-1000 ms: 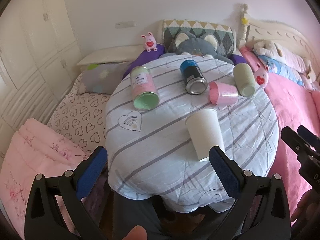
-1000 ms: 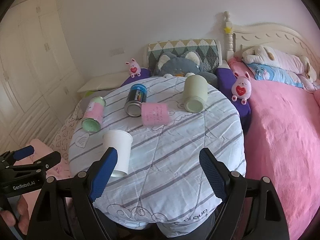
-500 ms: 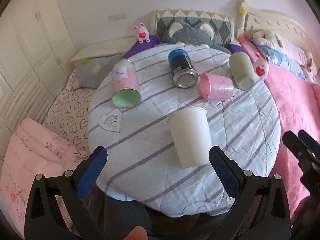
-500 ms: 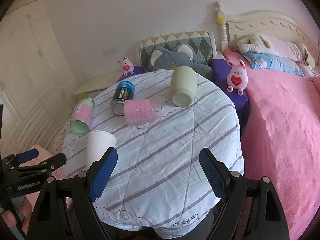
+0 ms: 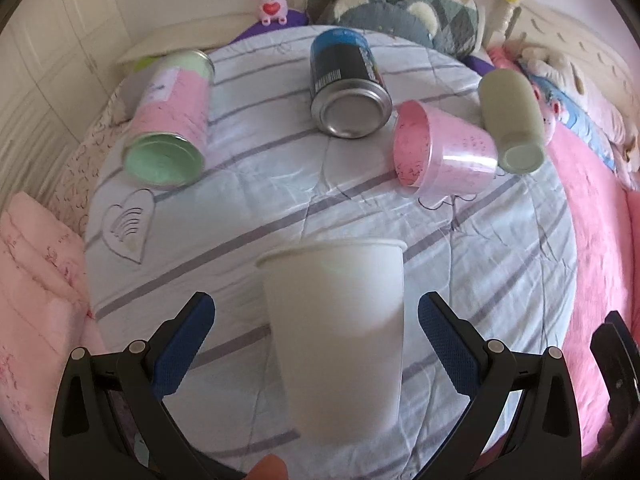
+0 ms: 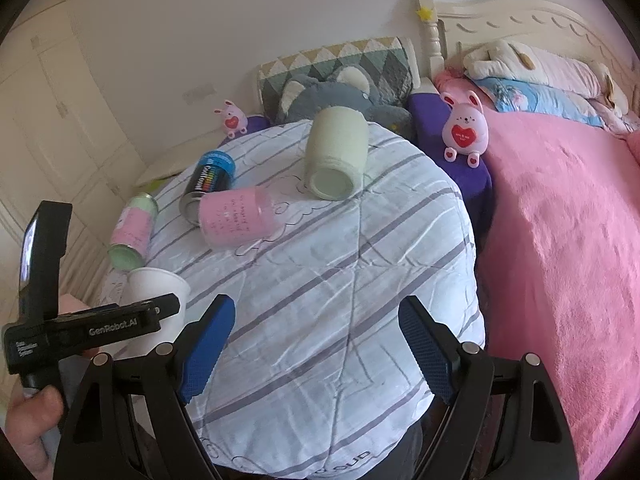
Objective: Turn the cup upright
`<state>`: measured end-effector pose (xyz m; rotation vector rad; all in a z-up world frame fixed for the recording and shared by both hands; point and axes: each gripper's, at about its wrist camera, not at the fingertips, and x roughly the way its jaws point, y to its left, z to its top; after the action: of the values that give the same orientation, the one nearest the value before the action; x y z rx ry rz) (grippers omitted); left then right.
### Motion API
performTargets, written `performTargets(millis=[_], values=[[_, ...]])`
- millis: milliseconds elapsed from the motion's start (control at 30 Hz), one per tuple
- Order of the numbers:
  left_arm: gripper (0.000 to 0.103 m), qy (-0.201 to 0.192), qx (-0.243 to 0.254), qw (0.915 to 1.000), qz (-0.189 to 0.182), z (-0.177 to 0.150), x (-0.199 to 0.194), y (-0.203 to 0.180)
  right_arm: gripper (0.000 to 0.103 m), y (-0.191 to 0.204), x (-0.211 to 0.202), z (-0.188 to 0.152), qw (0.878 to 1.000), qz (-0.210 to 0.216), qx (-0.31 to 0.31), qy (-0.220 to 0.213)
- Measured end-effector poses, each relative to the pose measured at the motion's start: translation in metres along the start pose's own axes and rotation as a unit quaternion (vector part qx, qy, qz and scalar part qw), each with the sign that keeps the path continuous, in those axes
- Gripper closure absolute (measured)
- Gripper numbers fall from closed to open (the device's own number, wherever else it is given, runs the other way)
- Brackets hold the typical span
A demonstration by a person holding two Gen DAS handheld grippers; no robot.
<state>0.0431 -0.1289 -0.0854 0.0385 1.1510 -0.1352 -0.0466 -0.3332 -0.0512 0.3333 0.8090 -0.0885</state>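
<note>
A white paper cup point(image 5: 340, 328) lies on its side on the striped cloth of a round table point(image 5: 500, 264), rim pointing away from me. My left gripper point(image 5: 316, 344) is open, its blue pads on either side of the cup and apart from it. In the right wrist view the cup point(image 6: 156, 292) is at the left table edge, partly hidden by the left gripper's body. My right gripper point(image 6: 316, 344) is open and empty over the near table edge.
Lying on the table: a pink-and-green can point(image 5: 168, 120), a blue-black can point(image 5: 348, 84), a pink cup point(image 5: 444, 152) and a pale green cup point(image 5: 512, 116). A pink bed point(image 6: 560, 240) is at the right, pillows and plush toys behind.
My left gripper has moved forward and down until the white cup lies between its open fingers. The right gripper has shifted slightly and stays open.
</note>
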Motion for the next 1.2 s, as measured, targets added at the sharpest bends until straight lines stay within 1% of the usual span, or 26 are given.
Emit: performTargets(millis=[67,133,167,200,233,267,300,367,467,567,633,667,700,733,800,833,867,900,933,1000,1033,1100,1200], values=[[0.001,0.008,-0.002,1.0,-0.005,0.001,0.006,0.0,0.018,-0.002,0.004,0.0,1.0,-0.001,0.001,0.004],[0.011,0.013,-0.003,0.9999,-0.008,0.003,0.011,0.001,0.018,-0.005,0.007,0.0,1.0,-0.003,0.003,0.008],[0.019,0.017,-0.001,0.9998,-0.01,0.002,0.013,0.001,0.018,-0.006,0.008,-0.001,1.0,-0.004,0.004,0.009],[0.024,0.023,0.0,0.9996,-0.014,0.002,0.015,0.002,0.018,-0.007,0.009,0.0,1.0,-0.005,0.004,0.01],[0.027,0.027,0.0,0.9994,-0.021,0.001,0.016,0.003,0.018,-0.008,0.01,-0.001,1.0,-0.007,0.005,0.012],[0.033,0.028,0.0,0.9992,-0.026,0.002,0.019,0.005,0.018,-0.008,0.011,-0.001,1.0,-0.008,0.005,0.013],[0.035,0.028,0.002,0.9991,-0.033,0.002,0.019,0.006,0.018,-0.008,0.011,-0.001,1.0,-0.01,0.006,0.015],[0.035,0.018,0.009,0.9992,-0.035,0.002,0.014,0.009,0.018,-0.008,0.011,-0.002,1.0,-0.011,0.008,0.015],[0.036,-0.026,0.027,0.9985,-0.039,0.002,-0.002,0.012,0.018,-0.007,0.01,-0.003,1.0,-0.011,0.006,0.015],[0.036,-0.101,0.046,0.9927,-0.047,0.002,-0.026,0.018,0.018,-0.004,0.009,-0.005,1.0,-0.012,0.004,0.016],[0.036,-0.173,0.058,0.9824,-0.039,0.0,-0.042,0.021,0.018,-0.002,0.008,-0.006,1.0,-0.011,0.004,0.016],[0.036,-0.202,0.062,0.9769,-0.033,-0.001,-0.045,0.023,0.018,0.0,0.007,-0.008,1.0,-0.012,0.003,0.017],[0.035,-0.238,0.069,0.9683,-0.028,-0.004,-0.049,0.024,0.018,0.002,0.007,-0.008,1.0,-0.013,0.002,0.017],[0.035,-0.261,0.076,0.962,-0.025,-0.003,-0.048,0.024,0.018,0.004,0.005,-0.009,1.0,-0.013,-0.001,0.017],[0.034,-0.308,0.097,0.9464,-0.015,-0.006,-0.043,0.024,0.018,0.009,0.003,-0.01,1.0,-0.016,-0.006,0.017],[0.034,-0.319,0.106,0.9418,-0.011,-0.004,-0.039,0.025,0.018,0.011,0.002,-0.01,1.0,-0.017,-0.009,0.018],[0.034,-0.326,0.116,0.9383,-0.011,-0.006,-0.036,0.026,0.018,0.013,0.001,-0.011,1.0,-0.018,-0.011,0.018],[0.034,-0.324,0.125,0.9376,-0.013,-0.005,-0.029,0.024,0.018,0.016,-0.001,-0.011,1.0,-0.021,-0.015,0.018],[0.034,-0.319,0.13,0.9388,-0.016,-0.005,-0.025,0.024,0.018,0.017,-0.002,-0.011,0.999,-0.022,-0.016,0.018],[0.034,-0.301,0.132,0.9441,-0.022,-0.003,-0.014,0.02,0.018,0.02,-0.006,-0.01,0.999,-0.027,-0.021,0.016],[0.034,-0.292,0.13,0.9469,-0.033,-0.002,-0.013,0.023,0.018,0.022,-0.009,-0.01,0.999,-0.03,-0.023,0.014],[0.034,-0.293,0.126,0.9471,-0.04,-0.005,-0.015,0.024,0.018,0.024,-0.011,-0.011,0.999,-0.036,-0.024,0.013],[0.034,-0.275,0.125,0.952,-0.047,-0.01,-0.012,0.026,0.018,0.026,-0.013,-0.012,0.999,-0.041,-0.025,0.013]])
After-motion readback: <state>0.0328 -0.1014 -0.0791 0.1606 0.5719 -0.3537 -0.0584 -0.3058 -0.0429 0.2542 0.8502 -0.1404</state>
